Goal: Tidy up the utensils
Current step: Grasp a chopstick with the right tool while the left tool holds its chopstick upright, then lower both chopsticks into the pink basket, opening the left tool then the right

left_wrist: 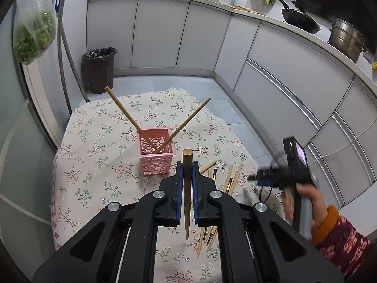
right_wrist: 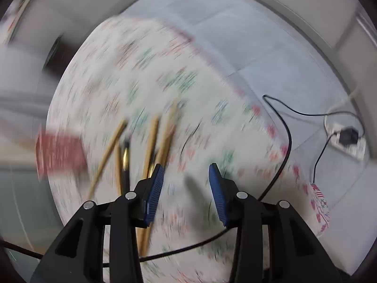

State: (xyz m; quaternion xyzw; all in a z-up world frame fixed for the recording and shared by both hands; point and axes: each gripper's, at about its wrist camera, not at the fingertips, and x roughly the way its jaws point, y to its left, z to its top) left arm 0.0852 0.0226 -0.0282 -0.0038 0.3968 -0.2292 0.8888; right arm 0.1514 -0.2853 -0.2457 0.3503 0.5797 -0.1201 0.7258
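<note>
On a floral tablecloth (left_wrist: 99, 146) ringed by grey kitchen cabinets (left_wrist: 160, 33), a pink basket (left_wrist: 156, 152) holds two chopsticks, with loose chopsticks (left_wrist: 229, 180) lying to its right. Only the left view shows the left gripper (left_wrist: 187, 165) clamping a chopstick (left_wrist: 187, 188); the blurred right view shows the right gripper (right_wrist: 186, 172) with jaws apart and empty.

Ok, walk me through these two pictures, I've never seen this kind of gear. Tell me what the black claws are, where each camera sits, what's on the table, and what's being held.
The black claws are hand-held two-finger grippers; a person carries one in each hand, with a wide-angle camera on each looking along its fingers.

The sharp picture comes from the left gripper. It is shut on a wooden chopstick. Ahead, on the floral tablecloth, stands a pink perforated basket with two chopsticks leaning in it. Loose chopsticks lie to its right, near the person's other hand.

The blurred picture comes from the right gripper. It is open and holds nothing, above those loose chopsticks.
</note>
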